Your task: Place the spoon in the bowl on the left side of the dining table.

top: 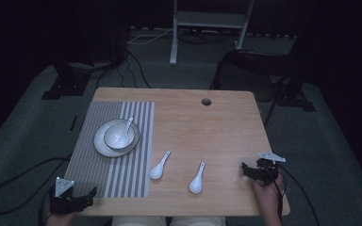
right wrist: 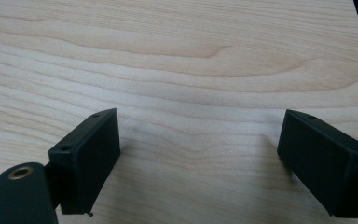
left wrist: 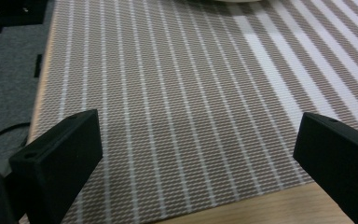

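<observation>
On the light wooden table a grey-and-white striped woven placemat covers the left part, from about 8 to 10 o'clock of the tabletop. On the mat's far half stands a round white ceramic plate carrying a white ceramic bowl, and a white ceramic spoon rests in that bowl with its handle pointing to about 1 o'clock.

Two more white ceramic soup spoons lie on bare wood near the table's middle — the left loose spoon just beside the mat's right edge, the right loose spoon a little nearer the front edge at about 6 o'clock. Both have bowls toward the person and handles tilted to 1 o'clock.

The left gripper hangs at the mat's near-left corner, about 7 o'clock, its jaws spread wide with nothing between them; in the left gripper view it looks over the mat's weave. The right gripper sits at 4 o'clock, near the right loose spoon but apart from it, jaws likewise wide and empty over bare wood.

A round cable hole lies at 12 o'clock. No writing or label is legible.
</observation>
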